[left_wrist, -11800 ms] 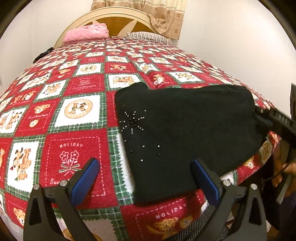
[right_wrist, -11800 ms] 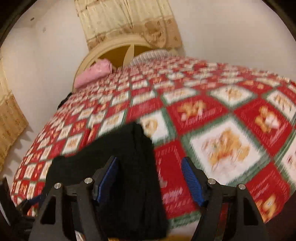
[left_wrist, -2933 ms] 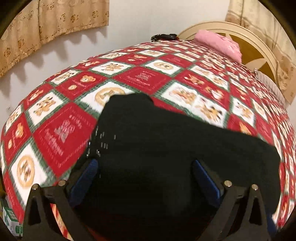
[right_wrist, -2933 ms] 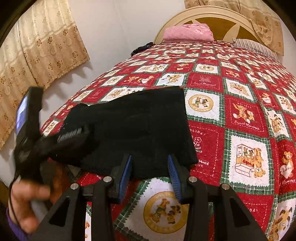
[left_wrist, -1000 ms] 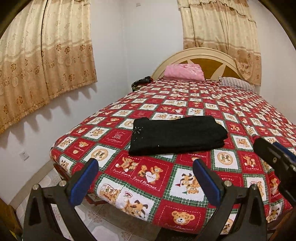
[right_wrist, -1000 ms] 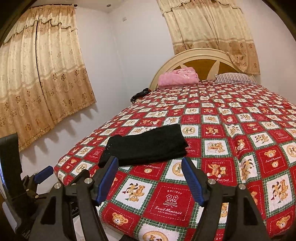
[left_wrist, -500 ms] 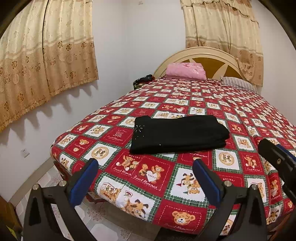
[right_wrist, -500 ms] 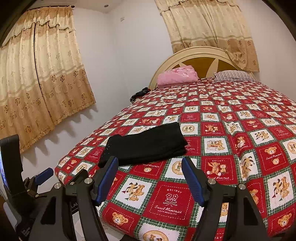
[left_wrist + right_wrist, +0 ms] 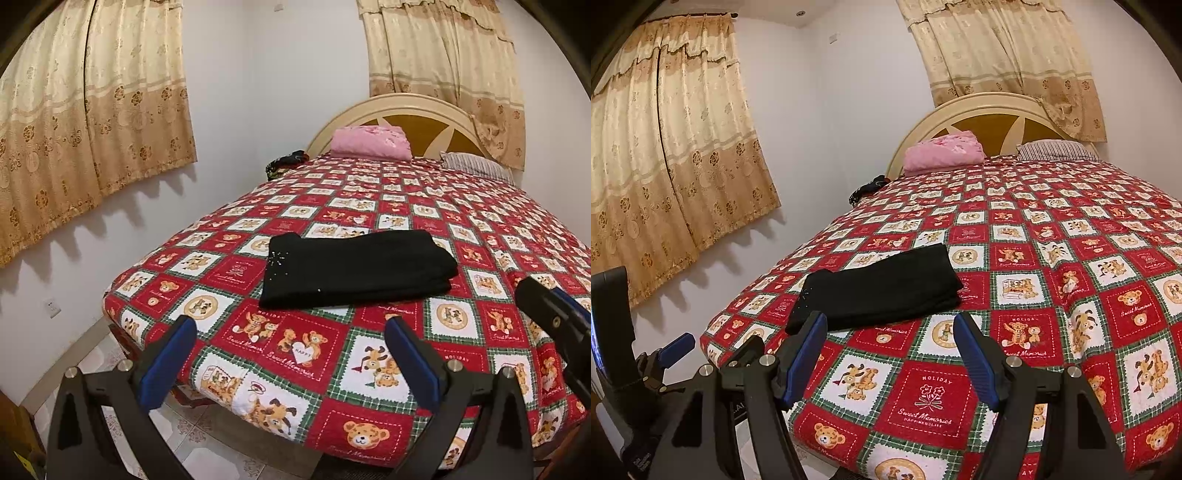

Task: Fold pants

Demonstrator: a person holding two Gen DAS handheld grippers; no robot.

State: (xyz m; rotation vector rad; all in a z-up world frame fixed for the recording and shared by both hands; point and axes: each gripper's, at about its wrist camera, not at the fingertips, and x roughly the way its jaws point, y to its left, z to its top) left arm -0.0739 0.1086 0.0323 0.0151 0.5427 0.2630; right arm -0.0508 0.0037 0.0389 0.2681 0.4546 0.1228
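The black pants (image 9: 354,269) lie folded into a flat rectangle near the foot corner of the bed; they also show in the right wrist view (image 9: 879,288). Small sparkly studs mark their left end. My left gripper (image 9: 291,354) is open and empty, held back from the bed's foot edge, well short of the pants. My right gripper (image 9: 890,354) is open and empty, also back from the bed. The right gripper's body shows at the right edge of the left wrist view (image 9: 554,317), and the left gripper shows at the lower left of the right wrist view (image 9: 665,354).
The bed wears a red, green and white teddy-bear quilt (image 9: 480,236). A pink folded blanket (image 9: 369,142) and a striped pillow (image 9: 476,164) lie by the cream headboard (image 9: 406,110). Curtains (image 9: 92,110) hang on the left wall. Tiled floor (image 9: 207,435) lies below the bed's corner.
Both grippers have pulled far back from the pants, from close over the cloth to a view of the whole bed. In the last second the views have only shifted slightly.
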